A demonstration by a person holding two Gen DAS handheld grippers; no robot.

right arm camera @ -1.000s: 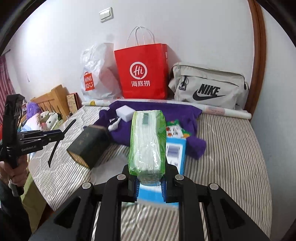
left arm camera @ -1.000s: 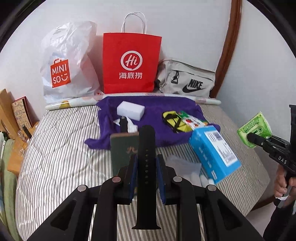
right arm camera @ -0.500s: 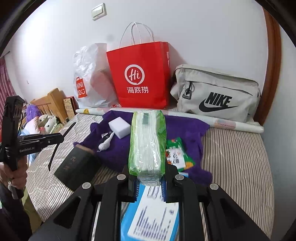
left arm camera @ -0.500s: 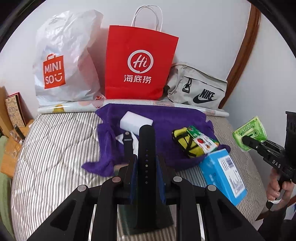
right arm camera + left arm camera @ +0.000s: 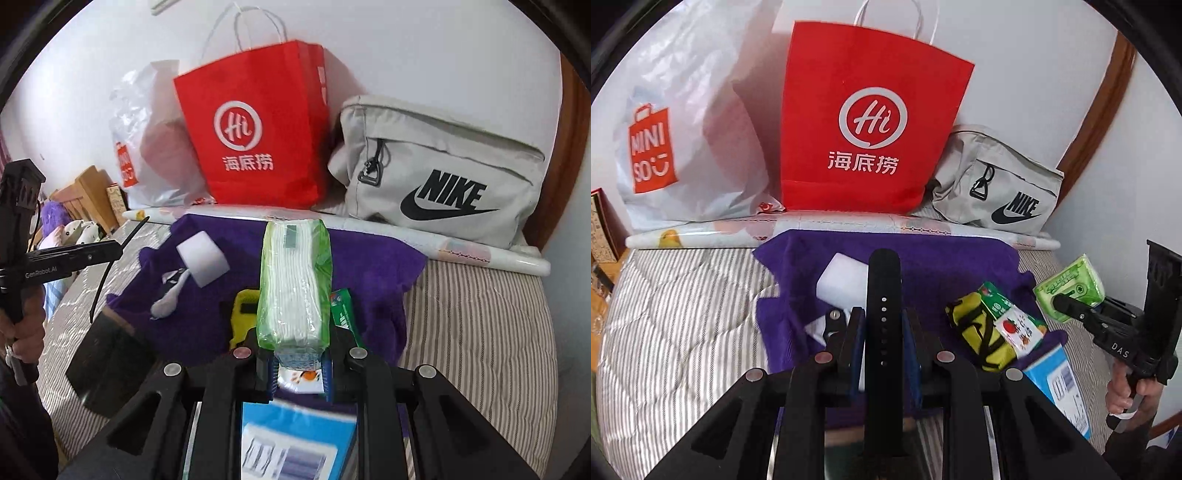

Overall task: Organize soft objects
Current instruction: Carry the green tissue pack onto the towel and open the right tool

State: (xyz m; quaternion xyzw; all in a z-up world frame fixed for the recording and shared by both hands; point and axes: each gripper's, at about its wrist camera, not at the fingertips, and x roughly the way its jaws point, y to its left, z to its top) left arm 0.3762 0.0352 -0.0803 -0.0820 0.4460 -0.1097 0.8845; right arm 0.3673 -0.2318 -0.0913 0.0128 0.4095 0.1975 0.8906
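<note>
The left gripper (image 5: 883, 347) is clamped on a black strap (image 5: 884, 314), which stands upright between its fingers (image 5: 854, 343) and runs out past them at both ends. The right gripper (image 5: 298, 363) grips a green tissue pack (image 5: 294, 280) by its near end, the pack pointing away from the camera over the purple towel (image 5: 369, 269).

The purple towel is spread on a striped bed (image 5: 480, 325), and everything else is placed around it. On the towel lie a white sponge block (image 5: 203, 263), a small white and grey object (image 5: 168, 295) just in front of the block, a yellow and black item (image 5: 979, 339), and a small carton (image 5: 1015, 325) with a tomato picture resting against the yellow item. A blue box (image 5: 1058, 387) sits at the towel's near right corner, partly on the striped bed. A dark book (image 5: 110, 365) lies on the bed just off the towel's near left edge.

Behind the towel a rolled sheet of paper (image 5: 849, 225) runs along its far edge. Beyond the roll, against the white wall, stand a white plastic bag (image 5: 690, 147), a red paper bag (image 5: 864, 122) and a grey pouch (image 5: 436, 177), from left to right.

A hand (image 5: 1126, 391) holds the right gripper's handle, seen at the right of the towel in the left wrist view.
</note>
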